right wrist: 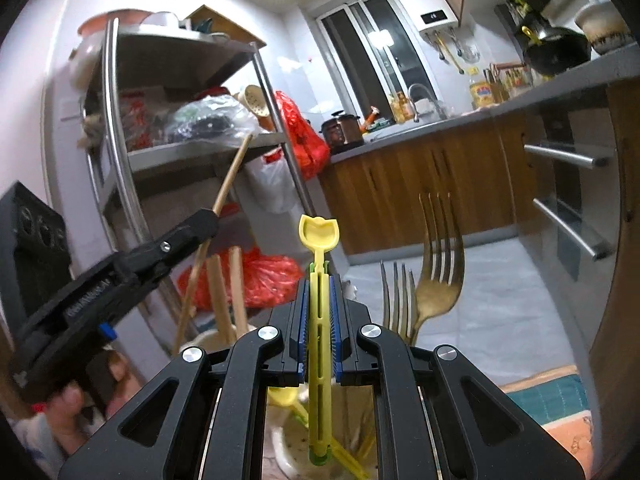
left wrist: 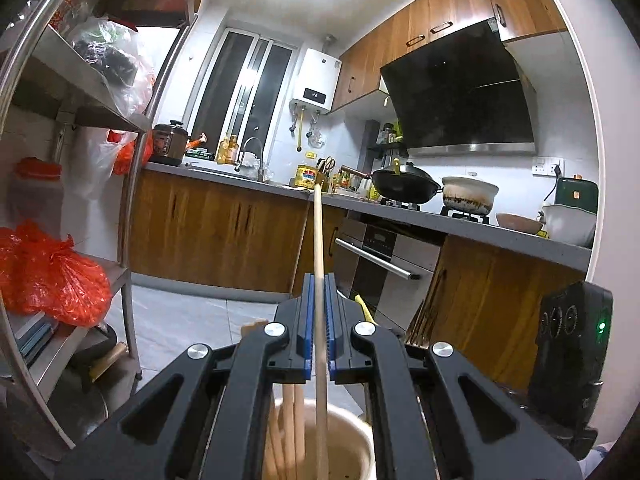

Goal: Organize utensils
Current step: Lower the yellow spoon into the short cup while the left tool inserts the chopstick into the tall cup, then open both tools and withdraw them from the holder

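Two forks (right wrist: 424,280) – gold-toned – stand upright; one yellow plastic utensil (right wrist: 319,312) is gripped; about four wooden chopsticks (right wrist: 218,300) show.

No text is legible on anything here.

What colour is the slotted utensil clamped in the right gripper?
Yellow, with a green tip at the bottom; the slotted utensil shows best in the right wrist view.

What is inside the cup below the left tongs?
Several wooden chopsticks stand in the cup, and the chopstick clamped in the left tongs reaches down into it. The tongs cover most of the cup's rim, and its bottom is hidden.
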